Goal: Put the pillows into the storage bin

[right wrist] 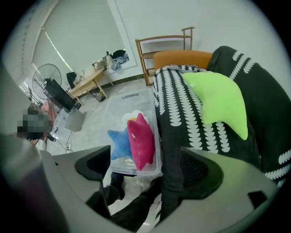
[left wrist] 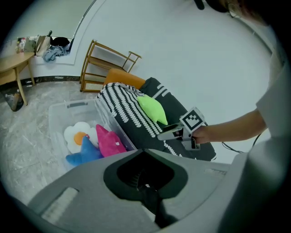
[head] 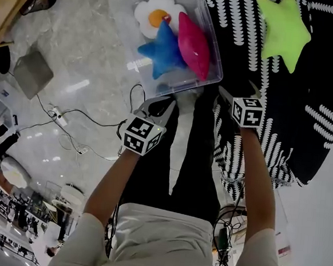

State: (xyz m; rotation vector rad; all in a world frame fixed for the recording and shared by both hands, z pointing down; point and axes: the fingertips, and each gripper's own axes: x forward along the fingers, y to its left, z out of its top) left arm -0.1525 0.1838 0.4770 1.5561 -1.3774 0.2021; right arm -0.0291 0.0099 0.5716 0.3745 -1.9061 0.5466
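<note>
A clear storage bin point(head: 216, 50) stands on the floor and holds a white flower pillow point(head: 153, 11), a blue star pillow point(head: 161, 50) and a pink pillow point(head: 193, 44). A green star pillow point(head: 283, 31) lies on the black-and-white patterned sofa point(head: 319, 84), to the right of the bin. My left gripper point(head: 160, 105) hangs shut and empty just short of the bin's near wall. My right gripper point(head: 237, 90) is open and empty over the sofa's edge, well short of the green star point(right wrist: 218, 102). The left gripper view shows the right gripper point(left wrist: 164, 133) below the green star point(left wrist: 152, 109).
The person's legs in black trousers point(head: 193, 160) stand between bin and sofa. Cables and a power strip point(head: 56, 115) lie on the marble floor at left, near a grey flat item point(head: 32, 72). A wooden rack point(left wrist: 107, 63) and an orange cushion point(right wrist: 182, 59) sit beyond the sofa.
</note>
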